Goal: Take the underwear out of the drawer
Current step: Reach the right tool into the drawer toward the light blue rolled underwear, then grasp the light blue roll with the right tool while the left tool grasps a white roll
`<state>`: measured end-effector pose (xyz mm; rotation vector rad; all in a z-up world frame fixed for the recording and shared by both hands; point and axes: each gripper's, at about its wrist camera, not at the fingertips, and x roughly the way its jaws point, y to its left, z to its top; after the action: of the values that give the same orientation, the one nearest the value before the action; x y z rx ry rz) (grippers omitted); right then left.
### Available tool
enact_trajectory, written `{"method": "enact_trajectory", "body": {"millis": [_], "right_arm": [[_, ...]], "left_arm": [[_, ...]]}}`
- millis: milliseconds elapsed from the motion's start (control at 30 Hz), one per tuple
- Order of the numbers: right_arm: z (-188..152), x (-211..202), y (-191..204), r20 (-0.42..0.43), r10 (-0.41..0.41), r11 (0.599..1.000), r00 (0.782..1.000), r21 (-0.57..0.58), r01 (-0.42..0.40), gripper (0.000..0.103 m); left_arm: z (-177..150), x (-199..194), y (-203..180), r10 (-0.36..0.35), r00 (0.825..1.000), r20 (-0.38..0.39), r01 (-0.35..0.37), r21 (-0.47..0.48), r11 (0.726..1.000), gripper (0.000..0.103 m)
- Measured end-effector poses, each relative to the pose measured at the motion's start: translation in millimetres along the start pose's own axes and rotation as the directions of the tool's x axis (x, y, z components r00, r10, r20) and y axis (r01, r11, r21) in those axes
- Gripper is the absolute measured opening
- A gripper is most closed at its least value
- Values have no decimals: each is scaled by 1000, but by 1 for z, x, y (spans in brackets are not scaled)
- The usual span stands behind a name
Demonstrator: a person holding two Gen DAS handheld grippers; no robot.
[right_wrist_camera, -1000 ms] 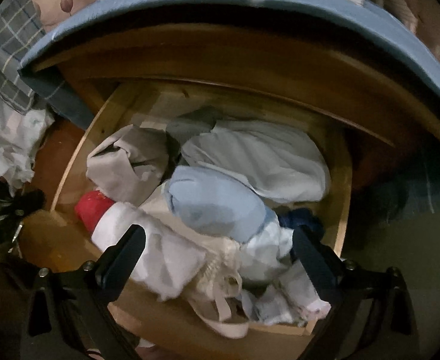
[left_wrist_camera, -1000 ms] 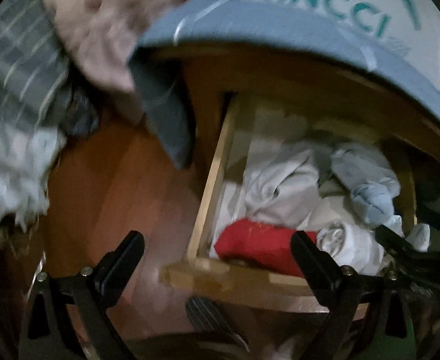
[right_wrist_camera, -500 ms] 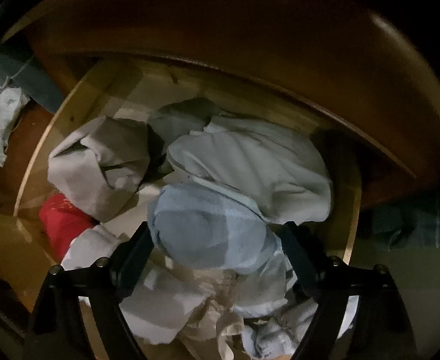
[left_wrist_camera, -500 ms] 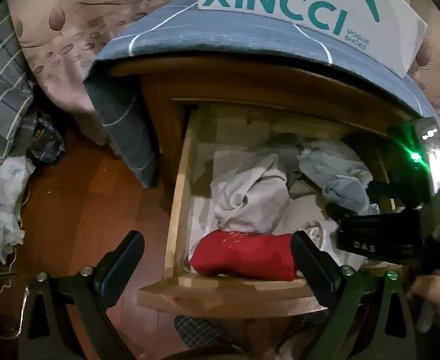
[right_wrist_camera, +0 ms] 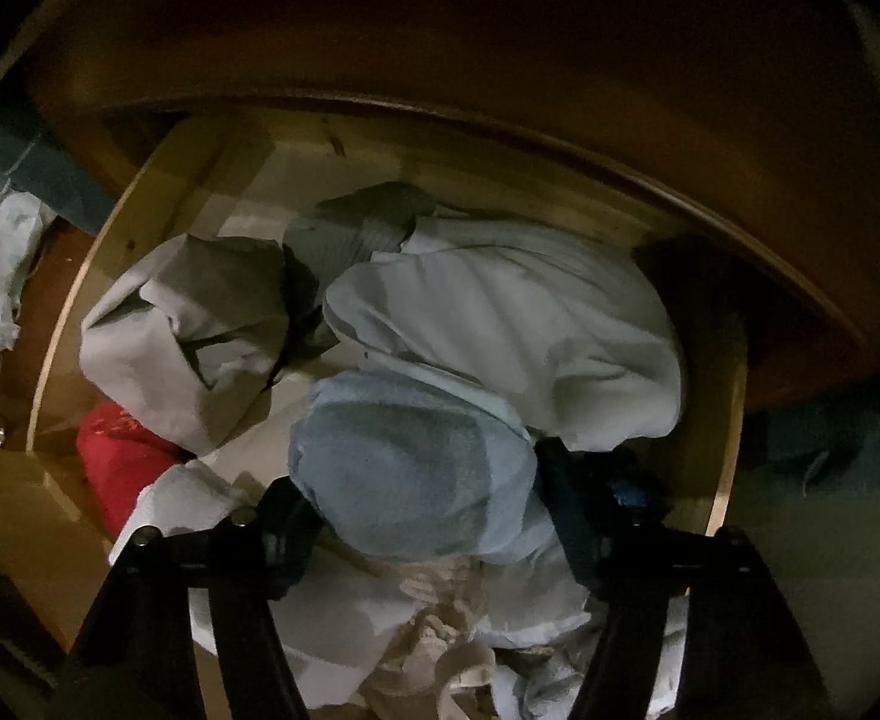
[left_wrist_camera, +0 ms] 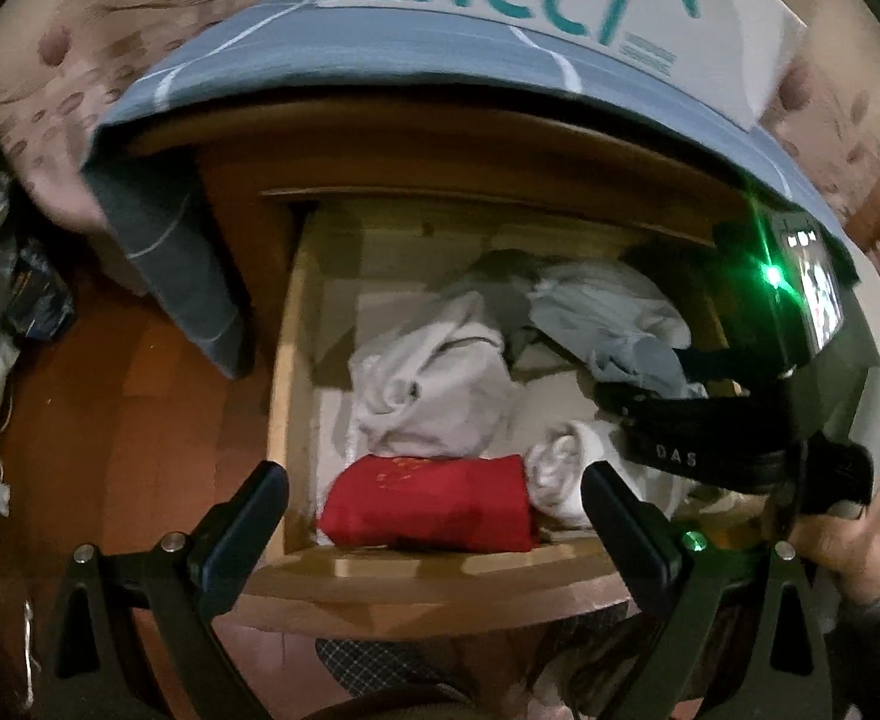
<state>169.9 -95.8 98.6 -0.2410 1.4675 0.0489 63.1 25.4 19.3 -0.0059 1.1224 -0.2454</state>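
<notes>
The right gripper (right_wrist_camera: 422, 498) is down in the drawer (right_wrist_camera: 731, 420), its jaws pressed against either side of a rolled light-blue underwear bundle (right_wrist_camera: 410, 462) — clenched on it, the fabric bulging between the fingers (right_wrist_camera: 566, 510). The bundle lies among other folded garments: a pale one (right_wrist_camera: 512, 324) behind it, a beige one (right_wrist_camera: 194, 330) to its left, a red one (right_wrist_camera: 116, 462) at the front corner. The left gripper (left_wrist_camera: 434, 516) hangs released, jaws wide apart and holding nothing, just outside the drawer front. Above — a shoe box (left_wrist_camera: 560, 0) on a blue cloth (left_wrist_camera: 344, 54).
</notes>
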Motion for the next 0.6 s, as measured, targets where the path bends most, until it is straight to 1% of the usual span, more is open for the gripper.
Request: {"method": "enact_trajectory", "body": {"millis": [133,267,433,600], "right_arm": [[-4,-7,-12,8,51,998,999,44,-51,57],[-9,-22,-24,26,95,992,995,78,-97,55],[-19,-42,-38,56,137,984,989,108,-142,55],[-30,-55,-51,83,153,979,985,123,-163,55]], "left_arm": [[-1,5,-19,-13,1000,-20,15,87,996,100],[-1,15,-36,-29,998,-58,37,136,990,100],[6,27,-50,-100,988,-119,117,141,983,100],[14,40,-63,-124,979,-160,146,138,979,100]]}}
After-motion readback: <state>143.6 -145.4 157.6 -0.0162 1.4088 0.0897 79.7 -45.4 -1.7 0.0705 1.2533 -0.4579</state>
